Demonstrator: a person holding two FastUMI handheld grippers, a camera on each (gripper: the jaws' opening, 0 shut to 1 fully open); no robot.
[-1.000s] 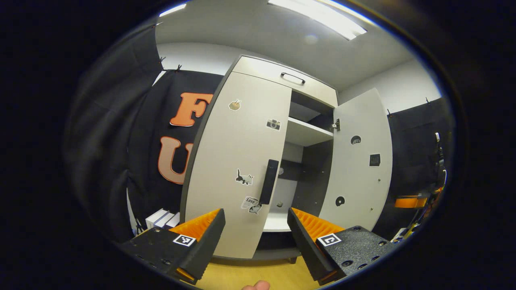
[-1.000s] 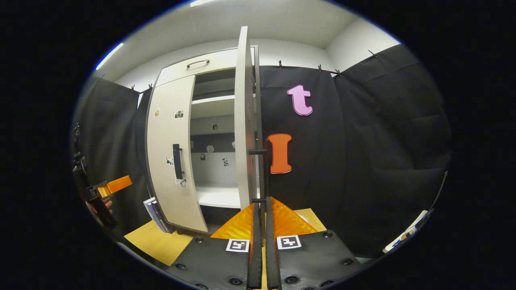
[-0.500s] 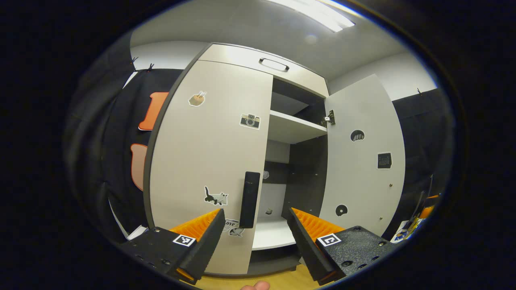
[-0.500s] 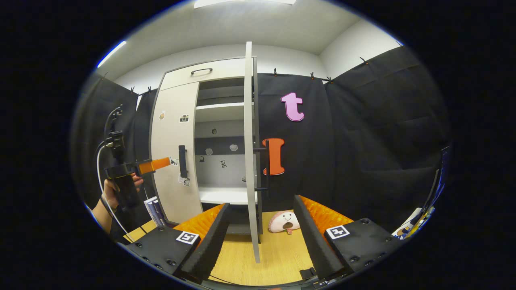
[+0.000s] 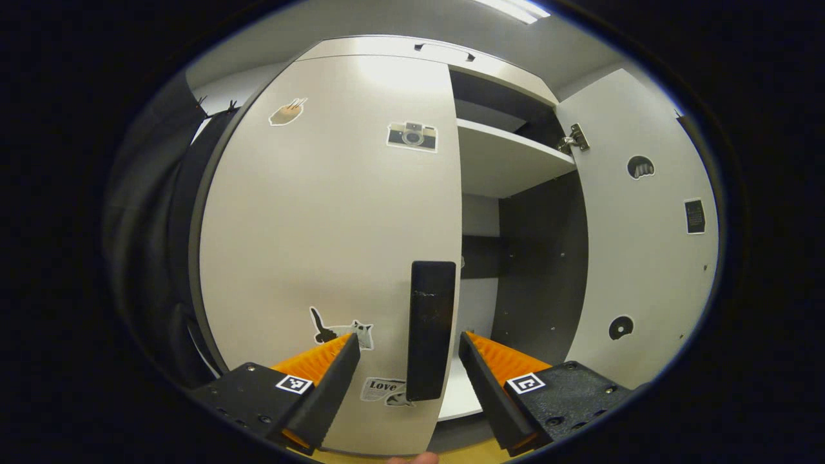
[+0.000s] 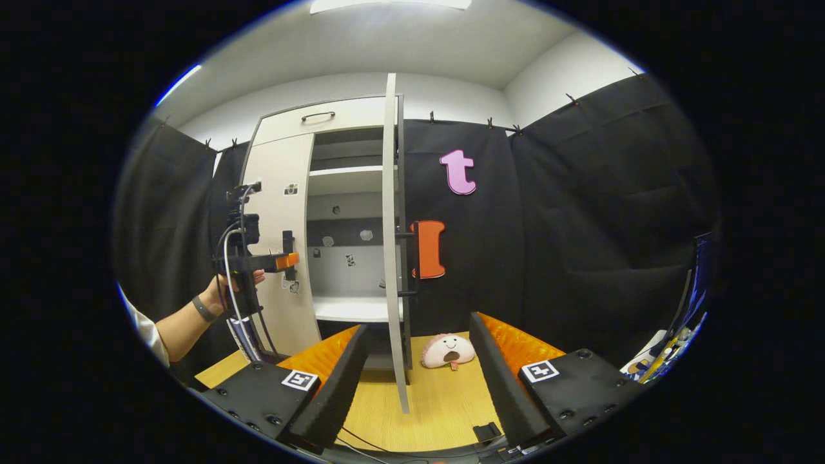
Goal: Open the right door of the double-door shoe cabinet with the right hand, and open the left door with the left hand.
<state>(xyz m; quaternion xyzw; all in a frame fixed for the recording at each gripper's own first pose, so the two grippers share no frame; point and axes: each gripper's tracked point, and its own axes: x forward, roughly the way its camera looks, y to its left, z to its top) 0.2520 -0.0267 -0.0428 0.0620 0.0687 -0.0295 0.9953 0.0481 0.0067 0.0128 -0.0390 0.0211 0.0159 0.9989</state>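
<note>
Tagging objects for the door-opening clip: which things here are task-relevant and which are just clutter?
Task things:
left door, closed
its black handle, between the open left gripper fingers
right door, swung open
right gripper, open, holding nothing

Lying about:
plush toy on the floor
books beside the cabinet
stickers

My left gripper view looks forward from very near at the closed left door [image 5: 329,219] of the shoe cabinet [image 5: 509,154], with its handle [image 5: 430,328] between my spread fingers. My right gripper view looks from farther back, facing the thin edge of the open right door [image 6: 390,245] and the floor [image 6: 425,399]. Both views share the left door, its handle, the shelves [image 6: 345,171] inside and the right door. The right gripper view also catches my left gripper [image 6: 283,260] near that handle
</note>
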